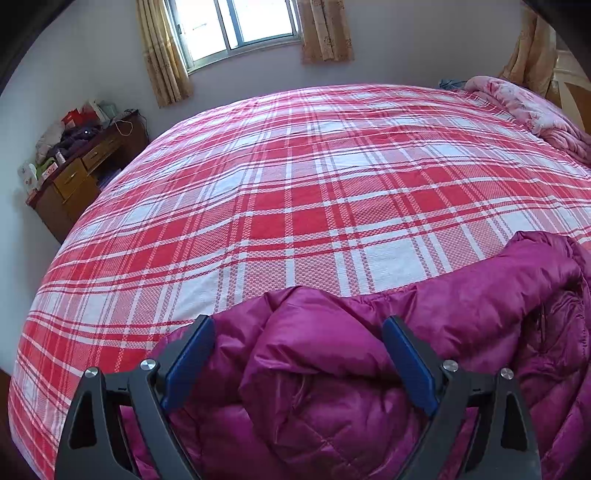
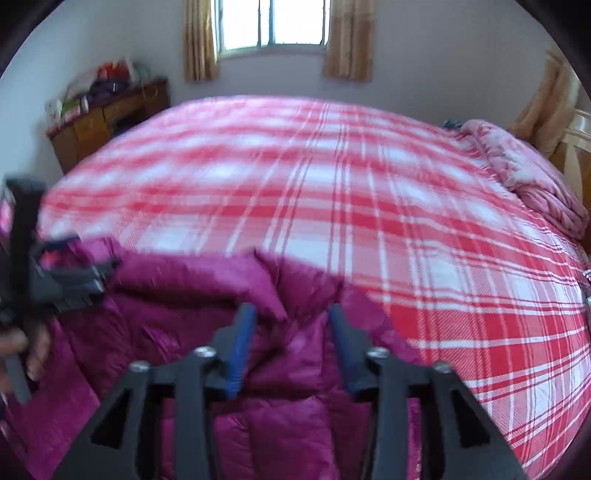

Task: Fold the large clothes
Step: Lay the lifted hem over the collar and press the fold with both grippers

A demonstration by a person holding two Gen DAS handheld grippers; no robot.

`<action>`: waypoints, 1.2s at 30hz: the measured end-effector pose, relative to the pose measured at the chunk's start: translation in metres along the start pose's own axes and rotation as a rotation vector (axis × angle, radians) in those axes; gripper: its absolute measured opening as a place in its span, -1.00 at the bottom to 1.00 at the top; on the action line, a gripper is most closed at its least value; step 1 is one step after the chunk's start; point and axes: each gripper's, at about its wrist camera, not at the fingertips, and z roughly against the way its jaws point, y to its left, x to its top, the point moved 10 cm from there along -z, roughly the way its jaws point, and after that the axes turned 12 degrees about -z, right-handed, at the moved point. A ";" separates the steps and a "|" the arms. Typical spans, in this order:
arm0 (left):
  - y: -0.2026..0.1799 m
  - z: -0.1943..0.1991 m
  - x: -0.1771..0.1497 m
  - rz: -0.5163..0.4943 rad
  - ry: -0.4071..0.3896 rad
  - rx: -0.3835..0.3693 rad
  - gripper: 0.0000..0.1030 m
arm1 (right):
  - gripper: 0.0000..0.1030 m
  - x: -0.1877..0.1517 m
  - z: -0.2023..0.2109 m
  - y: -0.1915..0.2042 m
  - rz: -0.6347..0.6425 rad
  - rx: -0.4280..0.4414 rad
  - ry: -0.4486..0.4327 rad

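Observation:
A magenta quilted down jacket (image 1: 332,376) lies bunched at the near edge of the bed; it also shows in the right wrist view (image 2: 177,295). My left gripper (image 1: 298,325) is open, its blue-padded jaws wide apart with a puffy fold of the jacket between them. My right gripper (image 2: 291,314) is open with a narrower gap, over a ridge of the jacket, and that view is blurred. The left gripper's body and the hand holding it (image 2: 40,280) show at the left edge of the right wrist view.
The bed has a red and white plaid sheet (image 1: 295,184). A pink quilt (image 1: 535,110) is heaped at the far right corner. A wooden desk (image 1: 81,173) with clutter stands against the left wall. A curtained window (image 1: 236,26) is in the far wall.

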 end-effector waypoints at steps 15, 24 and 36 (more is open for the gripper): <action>-0.023 -0.008 0.010 0.046 0.032 -0.063 0.80 | 0.20 -0.033 -0.076 0.039 -0.020 0.042 0.152; -0.027 -0.027 -0.003 0.070 0.060 -0.095 0.84 | 0.20 -0.043 -0.088 0.037 0.022 0.006 0.137; -0.028 -0.027 -0.003 0.067 0.057 -0.090 0.87 | 0.25 -0.046 -0.093 0.038 0.049 -0.039 0.138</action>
